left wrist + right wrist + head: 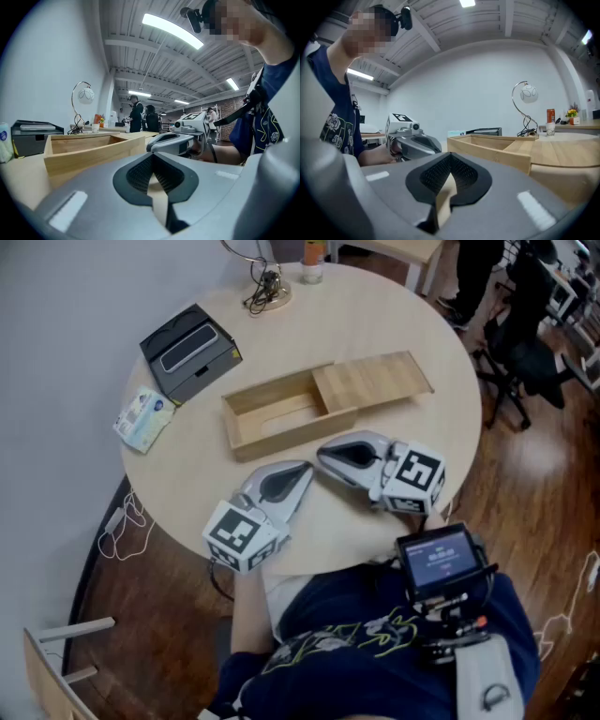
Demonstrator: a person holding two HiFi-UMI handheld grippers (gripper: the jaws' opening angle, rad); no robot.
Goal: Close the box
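Box position: one wooden box (289, 434) lies at the middle of the table (394, 315), set back from the near edge.
Lid: one sliding lid (373, 381), drawn out past the box's right end; the left half of the tray is uncovered.
Long axis: runs left to right and slants toward the far edge on the right. Judged, the lid must travel leftward along it.
Left gripper (307, 469): jaws fully together, nothing held, resting by the near edge, box just beyond its tips.
Right gripper (322, 455): jaws together, empty, beside the left one.
Nearer hand: the right, judged nearer the lid's free end.
Count: two grippers, one box, one lid.
Task state: not yet closed.
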